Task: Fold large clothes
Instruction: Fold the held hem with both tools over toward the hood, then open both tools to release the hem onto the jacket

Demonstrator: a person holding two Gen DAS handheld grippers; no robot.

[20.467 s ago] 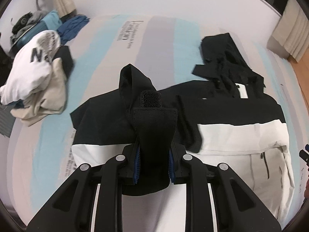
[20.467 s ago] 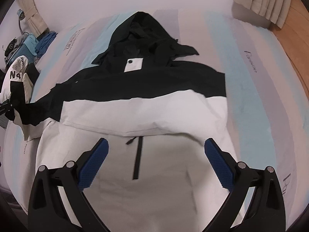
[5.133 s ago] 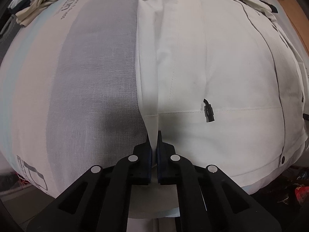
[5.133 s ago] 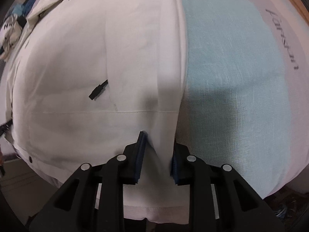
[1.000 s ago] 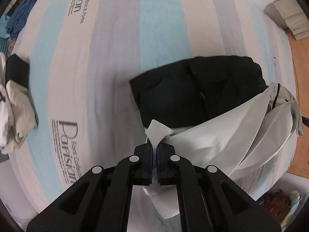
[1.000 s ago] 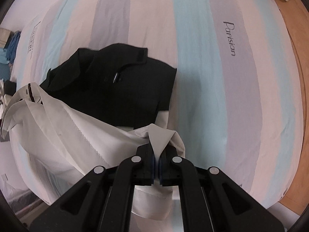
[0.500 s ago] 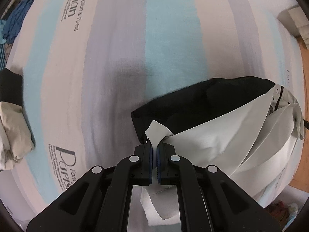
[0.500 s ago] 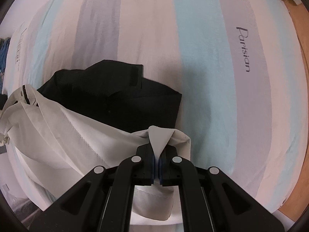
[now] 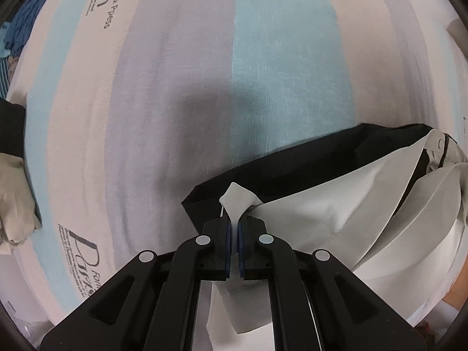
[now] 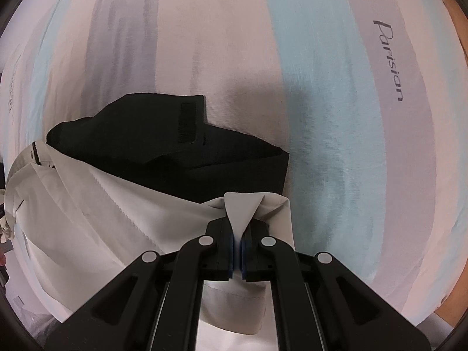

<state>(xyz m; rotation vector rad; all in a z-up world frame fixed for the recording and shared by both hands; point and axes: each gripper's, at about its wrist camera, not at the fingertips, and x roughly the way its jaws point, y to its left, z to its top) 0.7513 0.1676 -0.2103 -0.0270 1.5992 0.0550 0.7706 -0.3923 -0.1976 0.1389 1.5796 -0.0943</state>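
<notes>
A black and white jacket point(image 9: 327, 204) lies on the striped bed, its white lower half lifted and carried over the black upper half point(image 10: 163, 143). My left gripper point(image 9: 234, 228) points straight down and is shut on the white hem's left corner, which pokes up between the blue pads. My right gripper point(image 10: 237, 239) points down too, shut on the hem's right corner point(image 10: 241, 207). The white cloth sags between the two grippers, hiding most of the black part.
The bed sheet point(image 9: 263, 73) has grey, light blue and cream stripes with printed lettering point(image 10: 390, 58). A pile of other clothes point(image 9: 14, 204) sits at the bed's left edge, with blue garments point(image 9: 20, 32) farther back.
Both grippers have sunk toward the bed and moved forward with the white hem. Less of the black half shows now, and the sheet looks closer.
</notes>
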